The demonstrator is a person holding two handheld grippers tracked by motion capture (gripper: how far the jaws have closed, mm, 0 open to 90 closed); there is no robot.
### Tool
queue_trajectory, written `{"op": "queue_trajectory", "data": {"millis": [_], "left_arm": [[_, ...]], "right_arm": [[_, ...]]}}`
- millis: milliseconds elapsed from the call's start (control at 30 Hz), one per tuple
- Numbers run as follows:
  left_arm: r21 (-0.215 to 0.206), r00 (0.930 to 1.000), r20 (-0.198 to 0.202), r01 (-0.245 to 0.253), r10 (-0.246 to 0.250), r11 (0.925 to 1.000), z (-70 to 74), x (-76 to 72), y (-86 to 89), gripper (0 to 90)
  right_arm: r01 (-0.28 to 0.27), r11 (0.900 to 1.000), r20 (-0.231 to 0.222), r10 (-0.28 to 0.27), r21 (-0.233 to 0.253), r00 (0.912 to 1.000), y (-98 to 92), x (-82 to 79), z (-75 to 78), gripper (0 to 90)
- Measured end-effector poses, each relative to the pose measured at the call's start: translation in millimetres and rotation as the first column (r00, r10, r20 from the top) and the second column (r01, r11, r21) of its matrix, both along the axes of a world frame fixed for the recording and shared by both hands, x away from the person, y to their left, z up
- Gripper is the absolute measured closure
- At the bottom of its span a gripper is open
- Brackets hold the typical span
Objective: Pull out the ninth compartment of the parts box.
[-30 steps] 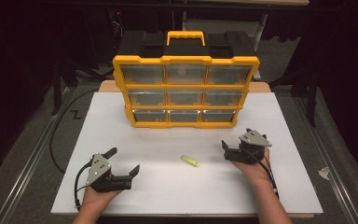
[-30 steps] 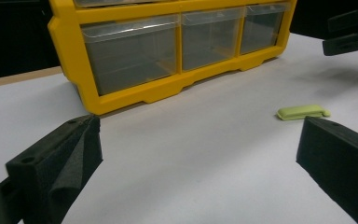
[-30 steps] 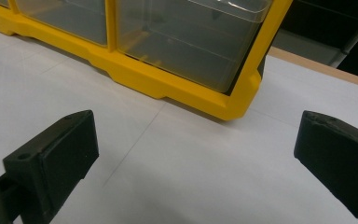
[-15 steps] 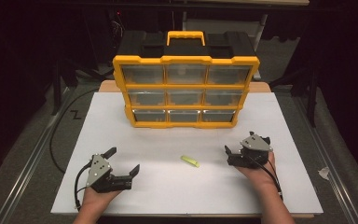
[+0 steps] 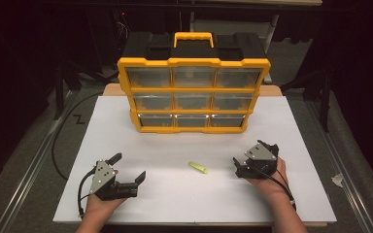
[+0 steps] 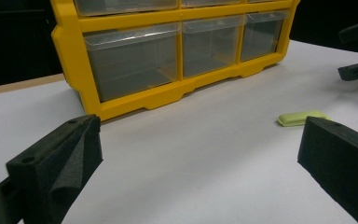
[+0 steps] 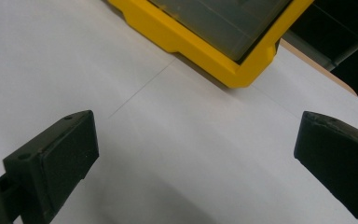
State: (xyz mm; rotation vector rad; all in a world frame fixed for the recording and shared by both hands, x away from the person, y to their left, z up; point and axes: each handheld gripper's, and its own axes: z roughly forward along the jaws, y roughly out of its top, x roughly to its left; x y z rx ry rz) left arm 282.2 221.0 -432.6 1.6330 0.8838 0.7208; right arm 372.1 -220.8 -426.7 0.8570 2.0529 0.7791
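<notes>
Near the middle of the high view, a bit right of centre and low down, there's a small yellow-green piece (image 5: 198,167) lying flat on the white table sheet (image 5: 175,199). It sits between the two grippers, nearer the right gripper (image 5: 245,162) than the left gripper (image 5: 127,166), and well in front of the yellow drawer organizer (image 5: 193,94), which takes up the upper middle of the frame.

What could go wrong, as I read it: that piece looks thin and flat, so a jaw coming down at a shallow angle might just skid it across the smooth sheet rather than get under it. The right gripper view is also aimed past the piece, at the organizer's corner (image 7: 242,70) in the upper right, so a reach from that side would be half blind until the hand turns. In the left gripper view the piece (image 6: 302,117) shows at the right edge, off the jaws' centre line, so closing straight ahead would probably miss it.

Both claws are spread wide, jaws far apart, with nothing between them. Each looks to sit low over the sheet, gripping and touching nothing else that I can see.
</notes>
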Motion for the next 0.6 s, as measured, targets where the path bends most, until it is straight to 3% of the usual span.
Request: {"op": "queue_trajectory", "data": {"millis": [267, 367, 600], "left_arm": [[0.011, 1.0, 0.001, 0.0, 0.0, 0.9999, -0.3, 0.2, -0.6, 0.2], [0.012, 1.0, 0.003, 0.002, -0.002, 0.9999, -0.3, 0.1, -0.8, 0.2], [0.012, 0.9999, 0.008, 0.013, -0.013, 0.9998, -0.3, -0.3, -1.8, 0.2]], "right_arm": [[-0.03, 0.993, 0.04, 0.035, -0.112, 0.9986, 8.4, -5.9, -2.0, 1.1], [-0.03, 0.991, 0.049, 0.036, -0.131, 0.9981, 9.6, -6.6, -2.5, 1.1], [-0.045, 0.974, 0.083, 0.066, -0.223, 0.9944, 14.0, -9.5, -2.3, 1.1]]}}
